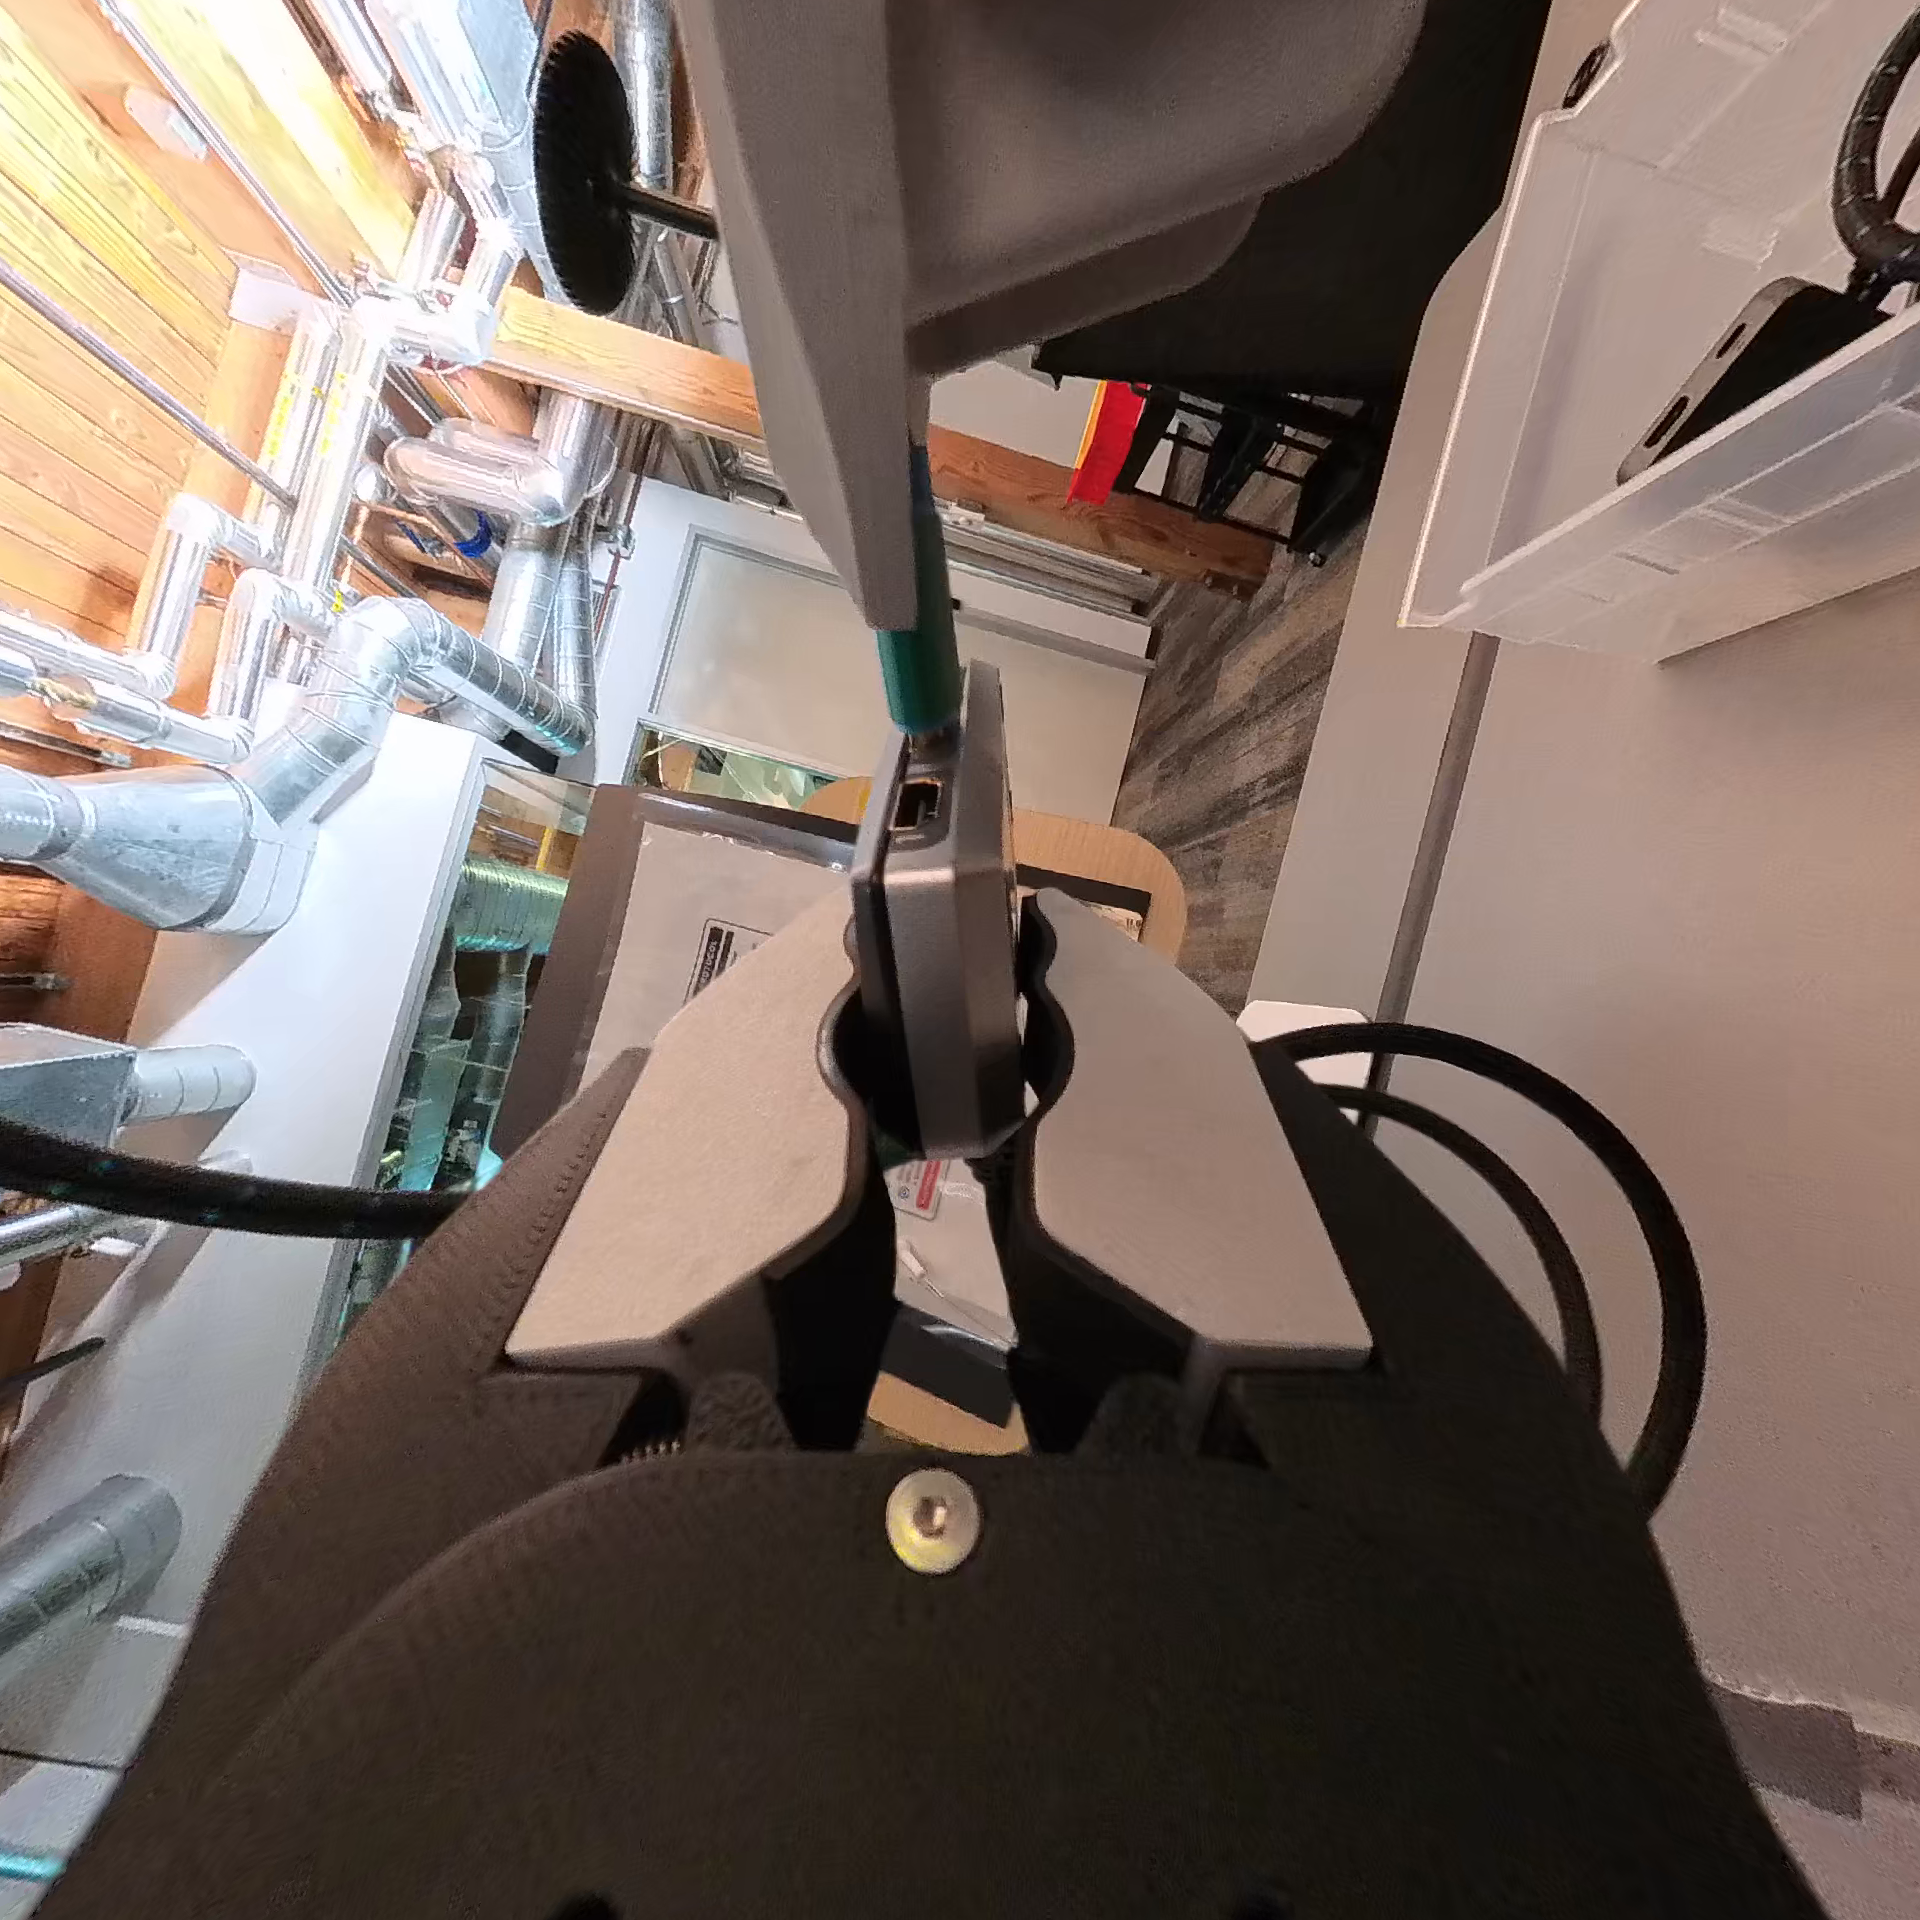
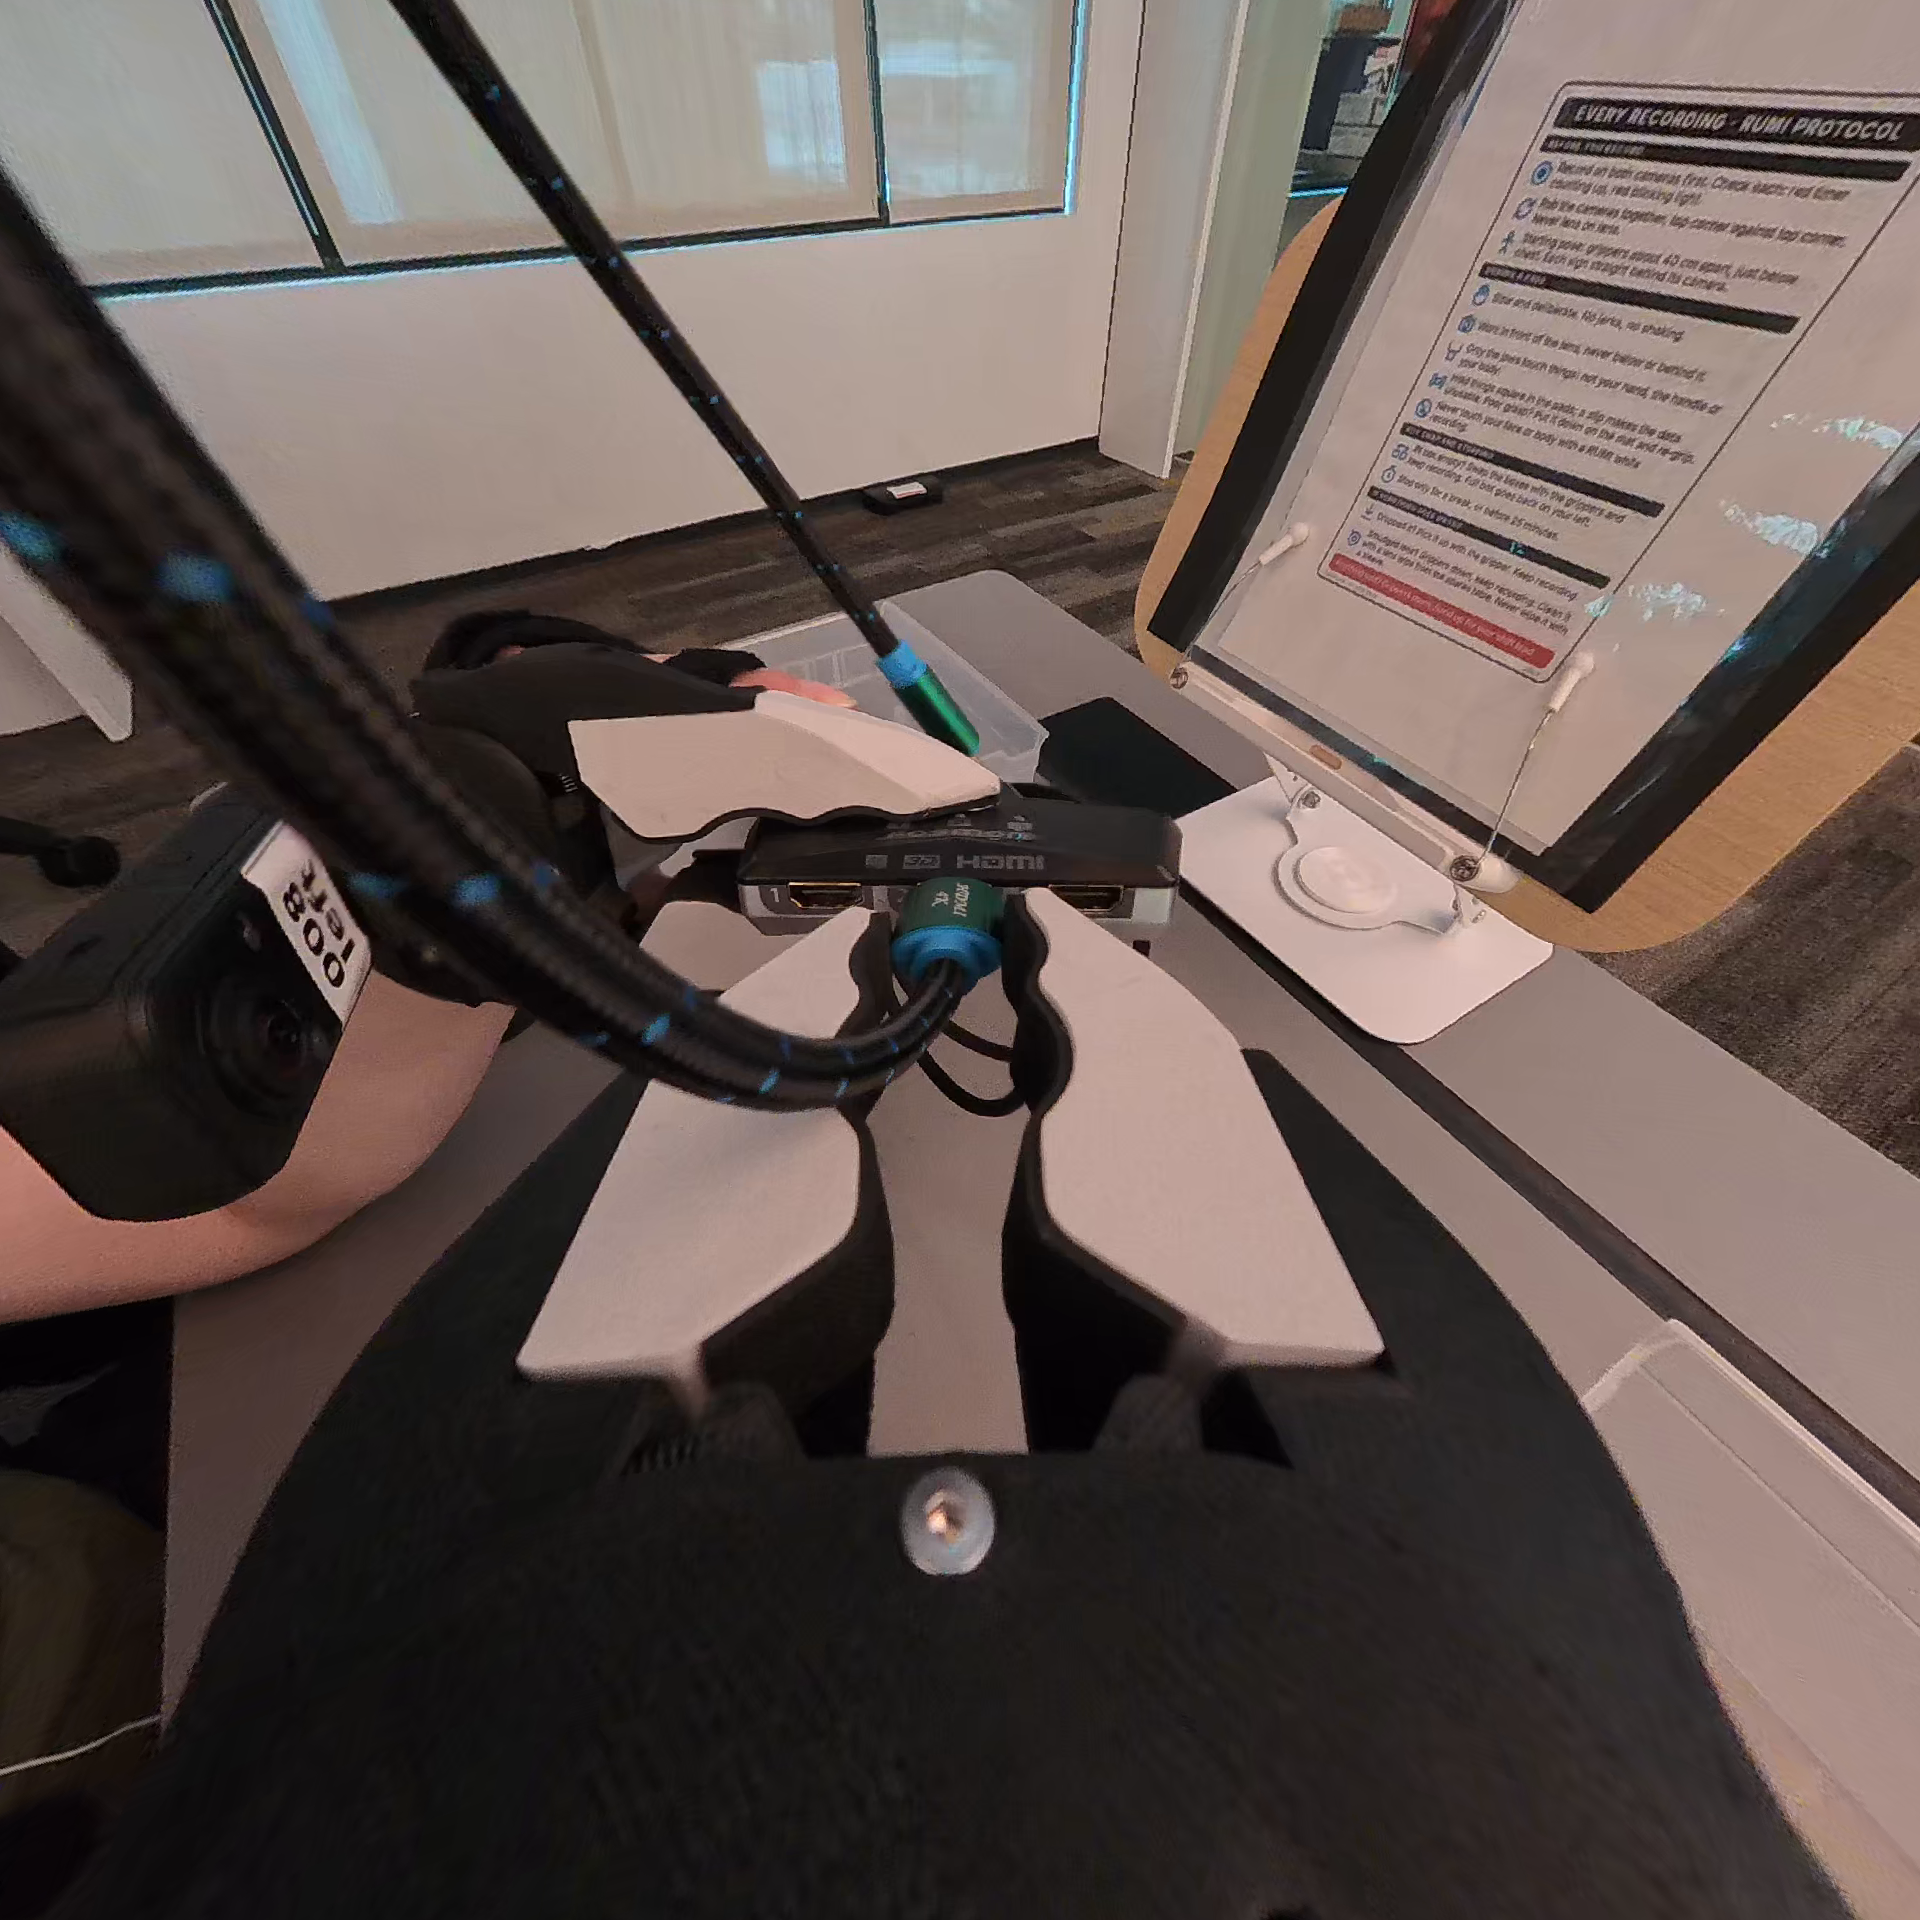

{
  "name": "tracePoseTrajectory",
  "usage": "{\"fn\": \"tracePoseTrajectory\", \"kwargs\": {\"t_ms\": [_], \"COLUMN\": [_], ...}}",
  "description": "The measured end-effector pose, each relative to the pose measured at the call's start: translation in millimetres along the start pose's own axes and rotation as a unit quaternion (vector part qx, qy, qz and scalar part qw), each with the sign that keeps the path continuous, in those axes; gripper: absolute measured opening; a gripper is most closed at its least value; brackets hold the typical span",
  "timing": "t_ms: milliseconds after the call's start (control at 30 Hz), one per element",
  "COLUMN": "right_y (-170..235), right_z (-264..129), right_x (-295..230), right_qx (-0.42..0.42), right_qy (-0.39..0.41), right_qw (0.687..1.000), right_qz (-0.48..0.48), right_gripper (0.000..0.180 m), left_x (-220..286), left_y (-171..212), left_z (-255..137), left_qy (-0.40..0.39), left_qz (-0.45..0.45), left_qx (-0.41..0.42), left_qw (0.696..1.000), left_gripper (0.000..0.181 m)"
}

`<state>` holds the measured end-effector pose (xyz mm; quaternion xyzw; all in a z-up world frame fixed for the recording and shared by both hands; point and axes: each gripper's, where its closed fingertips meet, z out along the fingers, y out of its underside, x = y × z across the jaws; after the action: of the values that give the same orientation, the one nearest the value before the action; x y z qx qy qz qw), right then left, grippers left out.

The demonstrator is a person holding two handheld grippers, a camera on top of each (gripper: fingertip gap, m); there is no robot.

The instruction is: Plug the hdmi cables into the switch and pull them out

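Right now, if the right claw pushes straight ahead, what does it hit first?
The right claw is shut on the green HDMI plug, which already sits at the middle port of the switch. Going forward drives the plug deeper; the fingertips would likely meet the switch's front face first.

framed instruction sheet (image 2: 1621, 395), clear plastic bin (image 1: 1704, 416), silver ducts (image 1: 343, 665)

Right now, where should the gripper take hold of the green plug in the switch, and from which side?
Grip the green plug on its round metal barrel, from the cable end, one finger on each side. Only the barrel sticks out of the switch.
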<state>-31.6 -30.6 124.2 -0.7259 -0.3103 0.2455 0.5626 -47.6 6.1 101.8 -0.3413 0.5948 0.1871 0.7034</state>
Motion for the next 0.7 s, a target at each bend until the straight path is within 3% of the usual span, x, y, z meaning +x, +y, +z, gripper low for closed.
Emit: {"fn": "tracePoseTrajectory", "kwargs": {"t_ms": [167,433,600,700], "right_y": [-0.8,-3.1,-0.6,-14.3], "right_z": [0.0,-3.9,-5.7,-30.2], "right_x": [-0.5,-2.9,-1.9,0.8], "right_qx": [-0.014,0.007,-0.015,0.019], "right_qy": [0.045,-0.003,0.030,0.047], "right_qw": [0.998,1.000,0.999,0.998], "right_qz": [-0.039,0.001,-0.026,-0.024], "right_gripper": [0.021,0.021,0.021,0.022], "left_x": [-1.8,-5.1,-2.4,-2.5], "left_y": [0.7,-3.4,-4.2,36.5], "left_z": [1.0,-1.7,-0.4,3.7], "left_qy": [-0.004,-0.013,-0.006,-0.001], "left_qz": [-0.012,0.002,0.005,0.031], "left_qx": [0.002,0.004,0.000,-0.095], "left_qw": [1.000,1.000,1.000,0.995], "left_gripper": [0.023,0.023,0.023,0.023]}}
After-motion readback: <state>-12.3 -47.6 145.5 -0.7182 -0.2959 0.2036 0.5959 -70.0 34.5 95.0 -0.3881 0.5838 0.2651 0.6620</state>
